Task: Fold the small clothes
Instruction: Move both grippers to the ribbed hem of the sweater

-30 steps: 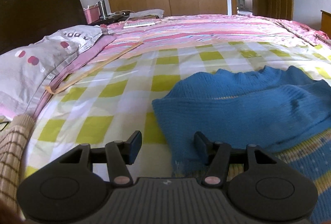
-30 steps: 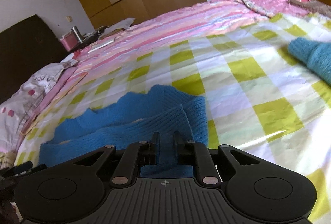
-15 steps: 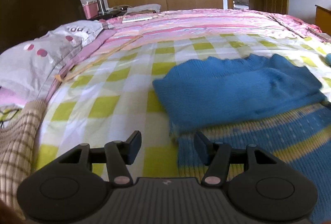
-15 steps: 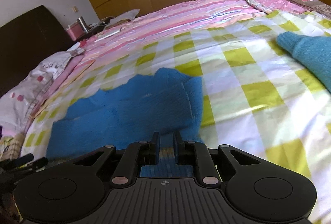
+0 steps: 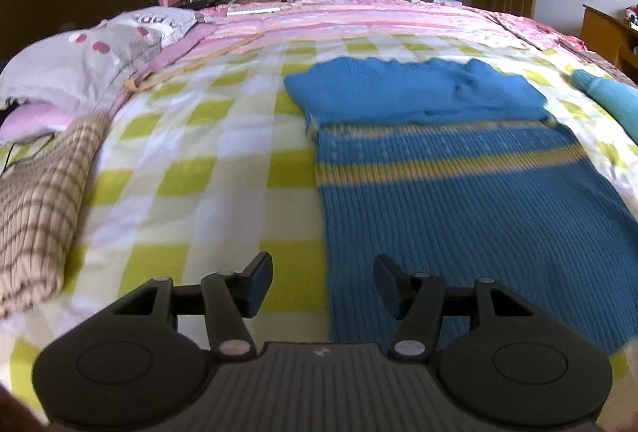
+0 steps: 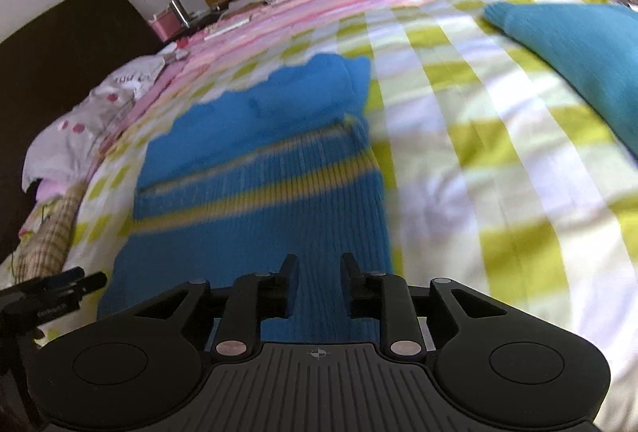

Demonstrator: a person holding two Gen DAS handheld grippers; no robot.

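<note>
Lying flat on the checked bedsheet [image 5: 207, 192], the blue sweater [image 5: 458, 200] fills the centre and right of the left wrist view and the centre-left of the right wrist view. Its far portion is already folded over, ending at a line just above the yellow stripe.

Handling: judged from the ribbed knit, the sweater is soft, limp and light. It will sag and stretch when lifted and will not hold an edge unaided. It is not fragile or slippery.

Left gripper [image 5: 323, 284]: released, jaws wide, nothing between them. It sits over the sweater's near left edge.

Right gripper [image 6: 317, 286]: jaws have just been opening. The sweater shows in the gap below, but the pads do not press on it.

Where to grip: pinch the near hem at both corners, one gripper per corner, through the full thickness. A grip in the middle would likely bunch the knit.
</note>
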